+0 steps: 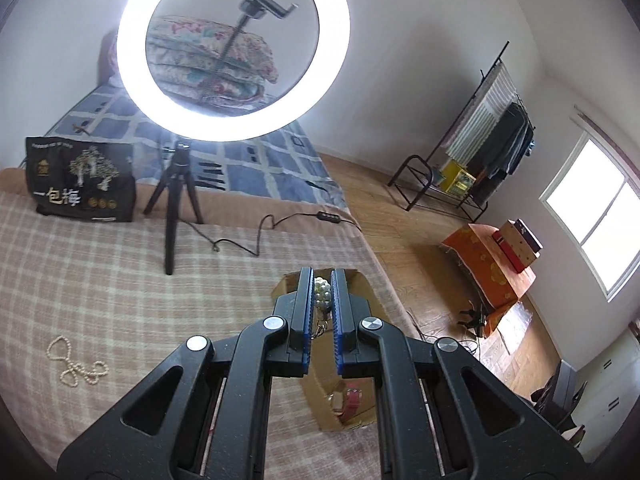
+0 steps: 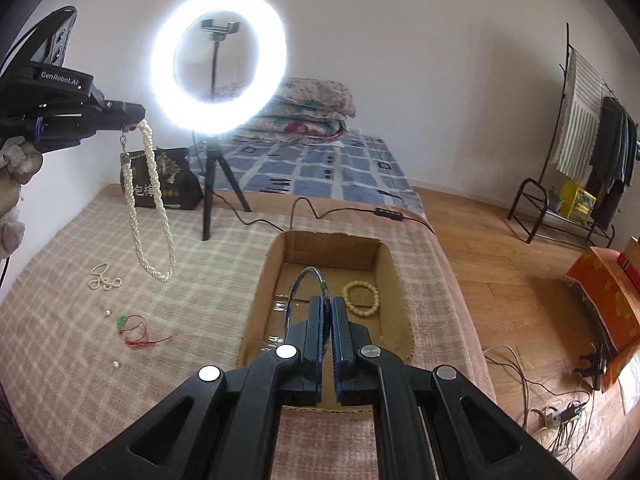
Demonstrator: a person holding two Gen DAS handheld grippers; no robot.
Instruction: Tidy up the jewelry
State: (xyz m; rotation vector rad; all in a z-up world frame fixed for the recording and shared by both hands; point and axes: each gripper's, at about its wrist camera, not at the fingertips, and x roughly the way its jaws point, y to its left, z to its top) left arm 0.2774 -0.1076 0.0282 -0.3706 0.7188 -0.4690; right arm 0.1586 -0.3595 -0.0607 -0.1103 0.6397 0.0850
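My left gripper (image 1: 322, 274) is shut on a thick twisted pearl necklace (image 1: 322, 294), held high; in the right wrist view the necklace (image 2: 154, 208) hangs from that gripper (image 2: 138, 120) above the bed, left of the box. My right gripper (image 2: 327, 302) is shut on a blue bangle (image 2: 305, 286) over the open cardboard box (image 2: 332, 242). A cream bead bracelet (image 2: 361, 297) lies in the box. A pink watch (image 1: 352, 400) shows in the box (image 1: 352, 276) in the left wrist view.
On the checked bed cover (image 2: 120, 380) lie a thin pearl strand (image 2: 103, 278), a red cord with a green charm (image 2: 136, 332) and loose pearls (image 2: 115, 365). A ring light on a tripod (image 2: 218, 80), its cable (image 2: 320, 212) and a black bag (image 2: 172, 184) stand behind.
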